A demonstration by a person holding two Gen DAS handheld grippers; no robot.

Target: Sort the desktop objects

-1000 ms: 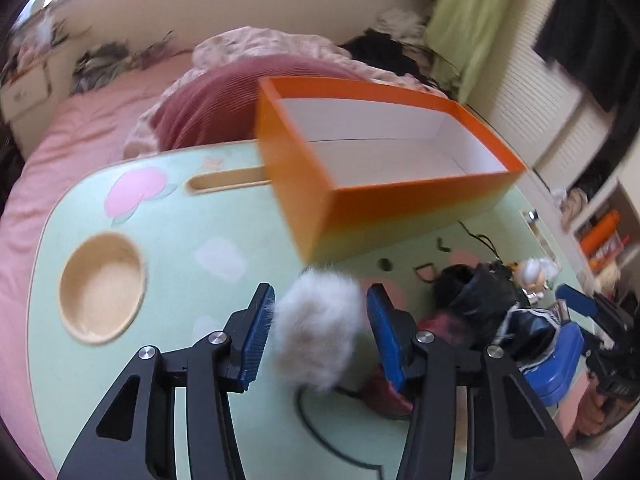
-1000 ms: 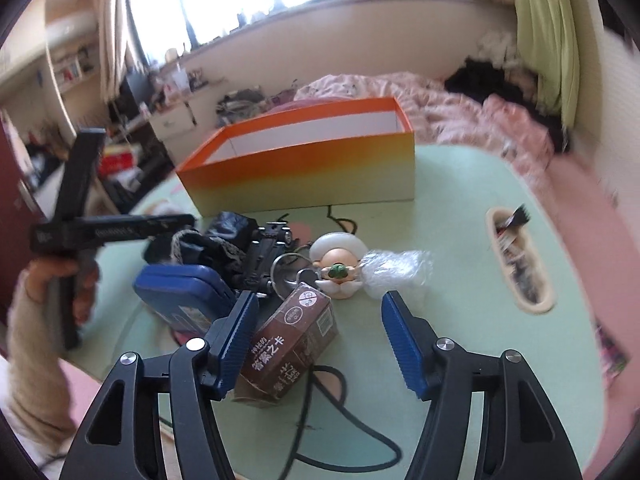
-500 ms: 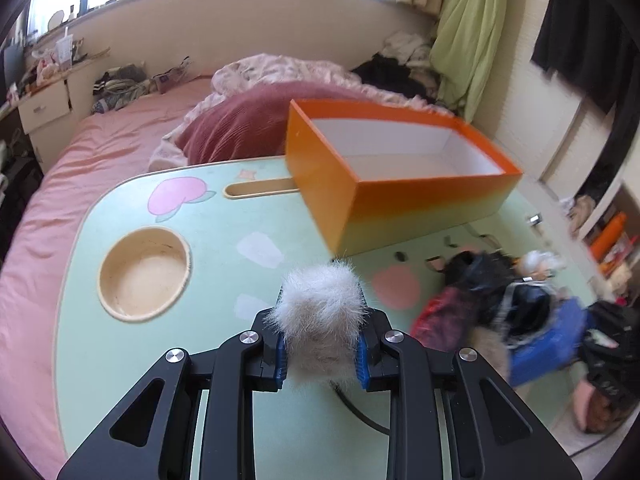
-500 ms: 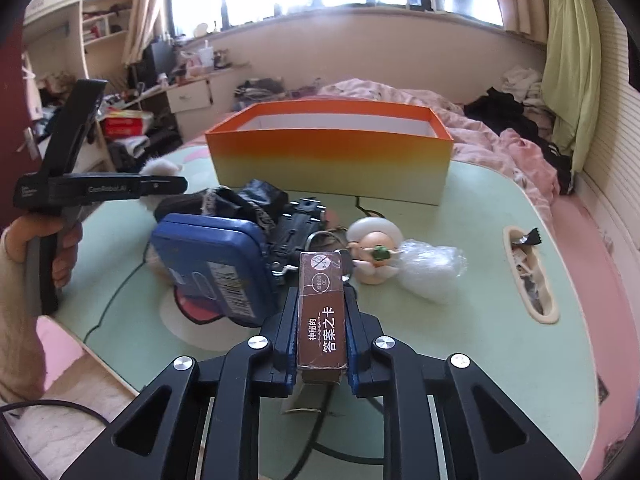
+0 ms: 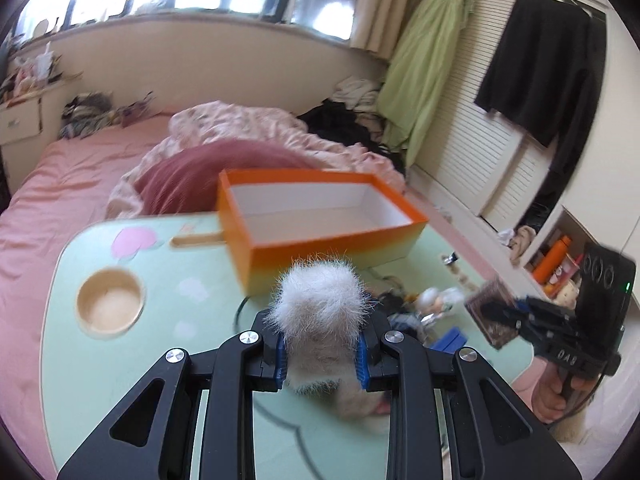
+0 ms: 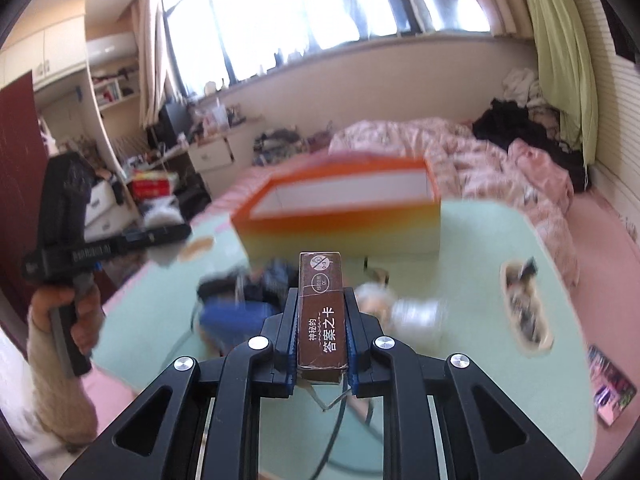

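My left gripper (image 5: 320,356) is shut on a white furry pom-pom (image 5: 320,304) and holds it above the green table (image 5: 80,360), short of the open orange box (image 5: 320,216). My right gripper (image 6: 320,340) is shut on a brown card box with white Chinese lettering (image 6: 321,308), lifted above the table (image 6: 480,280). The orange box (image 6: 344,216) stands beyond it. The right gripper with the brown box (image 5: 490,314) also shows in the left wrist view. The left gripper (image 6: 160,236) shows in the right wrist view.
A pile of loose things lies in front of the box: a blue case (image 6: 236,316), black items (image 6: 256,280), a small doll with clear wrap (image 6: 404,304). A round cup recess (image 5: 110,302) and a slot holder (image 6: 524,308) sit in the table. A bed surrounds it.
Both grippers closed on their objects, the left on the pom-pom and the right on the brown box, then lifted them off the table towards the orange box.
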